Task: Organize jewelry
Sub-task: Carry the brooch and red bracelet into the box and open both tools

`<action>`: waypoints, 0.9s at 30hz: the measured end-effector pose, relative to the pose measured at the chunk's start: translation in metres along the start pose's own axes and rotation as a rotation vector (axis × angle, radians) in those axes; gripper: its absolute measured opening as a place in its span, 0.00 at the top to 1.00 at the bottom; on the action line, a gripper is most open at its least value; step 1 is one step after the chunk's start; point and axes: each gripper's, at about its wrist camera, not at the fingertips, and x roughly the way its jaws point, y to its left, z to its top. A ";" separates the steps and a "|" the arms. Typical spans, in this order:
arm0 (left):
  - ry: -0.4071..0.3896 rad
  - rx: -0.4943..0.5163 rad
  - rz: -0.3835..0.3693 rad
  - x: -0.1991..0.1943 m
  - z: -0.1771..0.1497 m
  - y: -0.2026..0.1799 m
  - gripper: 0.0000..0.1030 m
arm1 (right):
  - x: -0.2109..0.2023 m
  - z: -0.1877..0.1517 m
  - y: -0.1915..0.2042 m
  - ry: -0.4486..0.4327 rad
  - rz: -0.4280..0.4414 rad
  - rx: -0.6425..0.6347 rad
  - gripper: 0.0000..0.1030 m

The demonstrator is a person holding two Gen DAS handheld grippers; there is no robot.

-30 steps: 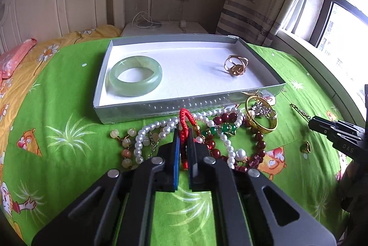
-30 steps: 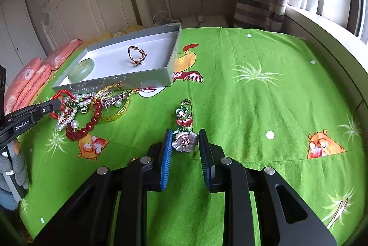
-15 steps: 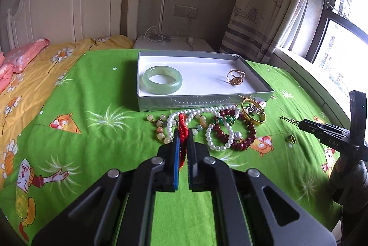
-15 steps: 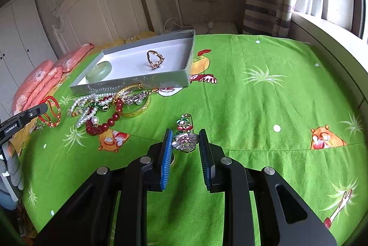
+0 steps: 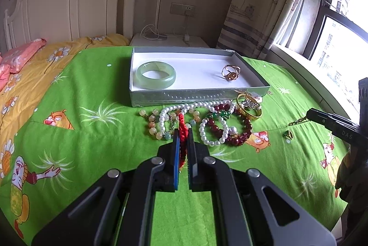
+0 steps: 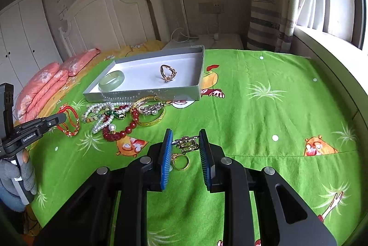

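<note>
Left gripper (image 5: 182,138) is pinching the red cord bracelet (image 5: 182,125); right gripper (image 6: 185,144) is clamping the brooch (image 6: 186,143), both lifted near the tray (image 5: 197,97). Dangling cord is risking snagging the pearl strand (image 5: 184,108), and the brooch's thin edge grip could slip.

1. Red cord bracelet (image 5: 182,131): lower part hidden between the left gripper (image 5: 182,138) pads.
2. Brooch (image 6: 187,143) design too small to read.
3. Gold ring (image 6: 180,161) partly hidden behind a blue pad.
4. Gloved hand (image 6: 16,179) cut off by the frame edge.
</note>
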 end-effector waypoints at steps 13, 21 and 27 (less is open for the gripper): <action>-0.022 0.049 -0.008 0.003 0.015 -0.010 0.95 | -0.002 0.024 0.015 -0.042 0.002 -0.061 0.77; -0.027 0.102 0.001 0.018 0.043 -0.020 0.95 | 0.016 0.052 0.035 -0.064 0.017 -0.131 0.77; -0.031 0.143 -0.004 0.033 0.069 -0.026 0.95 | 0.038 0.080 0.046 -0.078 0.041 -0.141 0.77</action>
